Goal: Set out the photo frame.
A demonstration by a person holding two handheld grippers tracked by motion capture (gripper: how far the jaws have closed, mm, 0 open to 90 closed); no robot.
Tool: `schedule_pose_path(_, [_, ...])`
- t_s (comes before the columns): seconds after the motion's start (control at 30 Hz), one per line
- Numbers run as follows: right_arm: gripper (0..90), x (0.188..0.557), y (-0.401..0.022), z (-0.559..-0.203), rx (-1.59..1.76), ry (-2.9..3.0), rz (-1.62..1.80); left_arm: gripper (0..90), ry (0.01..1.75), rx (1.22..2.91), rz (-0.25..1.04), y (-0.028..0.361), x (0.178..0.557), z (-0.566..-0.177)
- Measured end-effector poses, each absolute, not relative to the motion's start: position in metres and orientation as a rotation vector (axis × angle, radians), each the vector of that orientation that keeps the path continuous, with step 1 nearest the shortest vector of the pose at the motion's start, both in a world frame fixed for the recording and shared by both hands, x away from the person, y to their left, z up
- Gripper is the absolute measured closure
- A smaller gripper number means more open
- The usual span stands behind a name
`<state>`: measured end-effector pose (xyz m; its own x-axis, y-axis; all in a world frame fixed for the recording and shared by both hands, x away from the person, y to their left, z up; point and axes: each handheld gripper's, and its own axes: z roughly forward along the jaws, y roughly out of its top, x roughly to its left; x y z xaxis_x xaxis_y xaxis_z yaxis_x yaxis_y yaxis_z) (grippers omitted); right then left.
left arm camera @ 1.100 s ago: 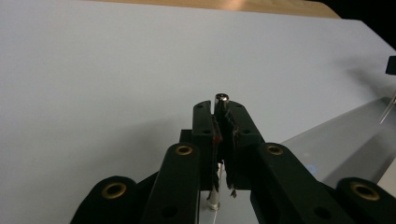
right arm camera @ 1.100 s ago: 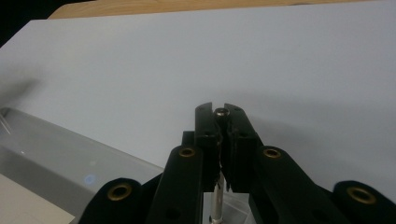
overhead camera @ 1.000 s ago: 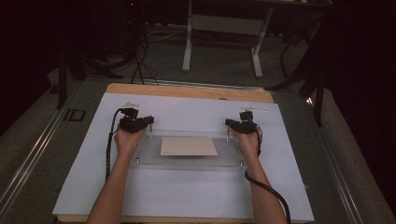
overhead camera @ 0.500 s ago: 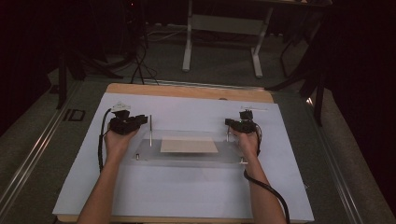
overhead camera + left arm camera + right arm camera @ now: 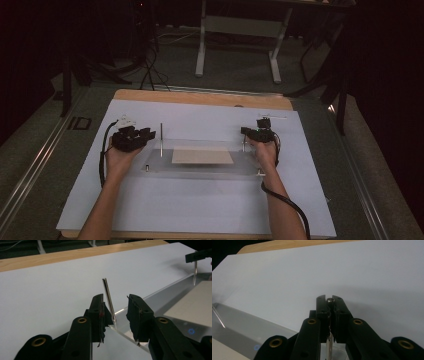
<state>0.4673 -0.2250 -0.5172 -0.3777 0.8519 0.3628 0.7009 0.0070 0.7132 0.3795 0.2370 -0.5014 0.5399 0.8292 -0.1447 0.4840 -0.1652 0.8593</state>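
Note:
A clear acrylic plate lies on the white sheet with a tan card on its middle. A thin metal rod stands upright at the plate's far left corner. My left gripper sits just left of that rod. Its jaws have just been opening and now stand apart. In the left gripper view the rod rises in the gap of the left gripper, close to one pad but not pressed. My right gripper is shut on the far right rod, whose top shows between the right gripper tips.
A white sheet covers a wooden table whose edge shows at the back. Two short pins stand at the plate's near corners. A table frame and cables stand on the floor beyond.
My left gripper has let go of the left rod, opened, and drawn back to the left. The right hand has kept still on its rod.

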Motion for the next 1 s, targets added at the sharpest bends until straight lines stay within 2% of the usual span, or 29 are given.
schedule_pose_path(0.4, [85.3, 0.47, -0.225, -0.518, 1.655, 2.099, 1.308, 59.4, 1.091, 1.819, 0.487, 0.249, 0.36, -0.513])
schedule_pose_path(0.47, [85.3, 0.47, -0.225, -0.518, 1.661, 2.1, 1.305, 54.9, 1.093, 1.817, 0.5, 0.25, 0.357, -0.514])
schedule_pose_path(0.8, [85.3, 0.471, -0.225, -0.518, 1.665, 2.104, 1.314, 44.5, 1.095, 1.866, 0.539, 0.248, 0.35, -0.524])
schedule_pose_path(1.0, [85.2, 0.472, -0.225, -0.518, 1.673, 2.106, 1.314, 42.7, 1.047, 1.889, 0.488, 0.246, 0.347, -0.529])
